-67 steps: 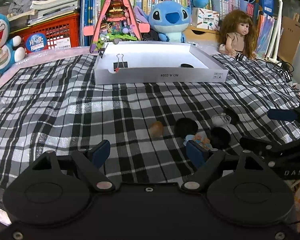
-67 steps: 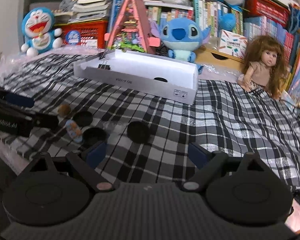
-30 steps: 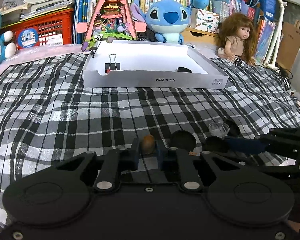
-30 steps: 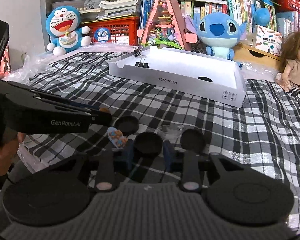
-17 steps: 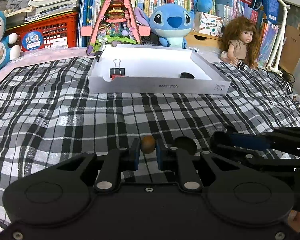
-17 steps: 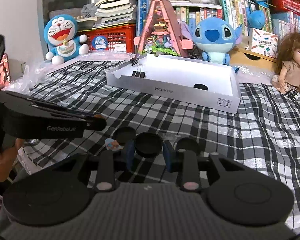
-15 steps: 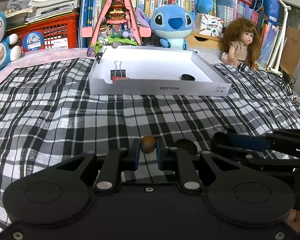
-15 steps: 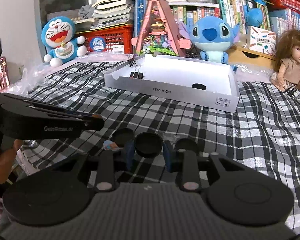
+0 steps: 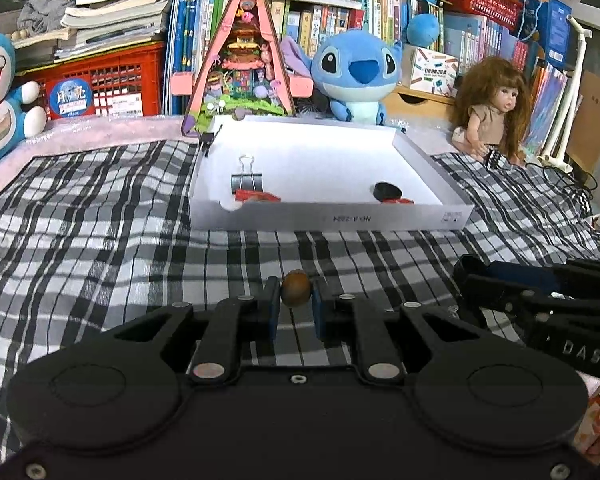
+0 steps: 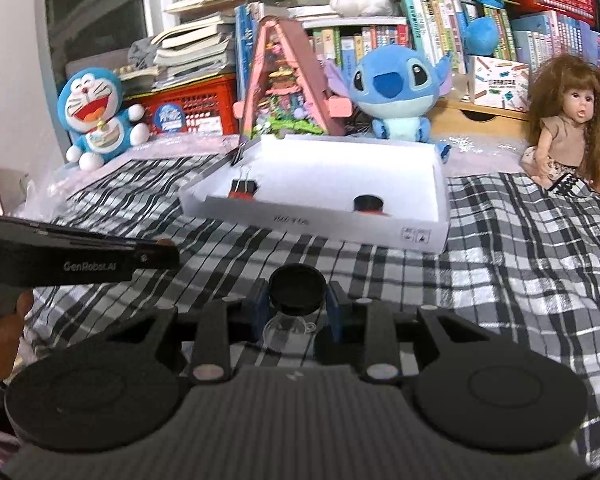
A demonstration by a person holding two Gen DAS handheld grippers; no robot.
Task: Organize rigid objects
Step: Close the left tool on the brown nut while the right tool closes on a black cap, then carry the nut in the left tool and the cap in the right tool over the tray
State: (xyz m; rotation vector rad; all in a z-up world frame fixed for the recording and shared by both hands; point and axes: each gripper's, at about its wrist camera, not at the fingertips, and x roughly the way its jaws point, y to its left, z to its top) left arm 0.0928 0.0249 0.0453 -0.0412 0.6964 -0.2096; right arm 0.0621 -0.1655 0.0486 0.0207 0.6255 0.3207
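Jaws of the left gripper pinched a brown nut, held above the plaid cloth. Right gripper jaws clamped a black cap over the same cloth. Beyond both sat the white tray, holding a binder clip and another black cap.

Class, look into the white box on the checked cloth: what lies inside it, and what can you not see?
Inside the white box lie a black binder clip, a round black lid and two red pieces along the front. The near wall hides their lower parts and the floor behind it.
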